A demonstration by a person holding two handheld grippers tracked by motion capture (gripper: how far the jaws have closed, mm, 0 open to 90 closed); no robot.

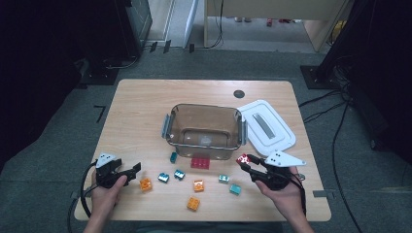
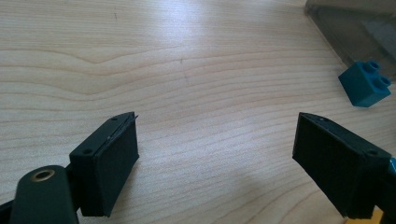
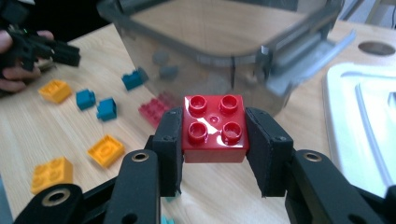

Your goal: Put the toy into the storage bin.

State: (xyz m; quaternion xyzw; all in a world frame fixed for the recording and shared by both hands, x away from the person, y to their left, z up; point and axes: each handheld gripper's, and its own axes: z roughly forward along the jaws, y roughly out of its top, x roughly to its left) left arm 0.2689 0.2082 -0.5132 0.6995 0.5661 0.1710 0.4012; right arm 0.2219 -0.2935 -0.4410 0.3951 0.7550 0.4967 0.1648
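A light wooden desk stands on grey carpet, with dark equipment and cables around its edges. Near the middle of it sits a clear, smoke-tinted plastic container with latch handles at both ends, its white lid lying flat just beside it to the right.

The right hand-held gripper — held low over the desk just off the container's front right corner — is clamped on a red four-stud brick; in the right gripper view both black pads press against the brick's opposite sides, studs facing up, and the brick is lifted clear of the wood.

The left hand-held gripper is near the front left of the desk, its jaws spread wide with nothing between them — bare wood grain shows in the gap in the left gripper view. A small blue brick lies ahead of it, close to the container's wall.

Loose bricks are scattered in front of the container: a flat red brick touching its front wall, an orange brick just beside the left jaws, two more orange bricks toward the front edge, and several teal bricks between them.
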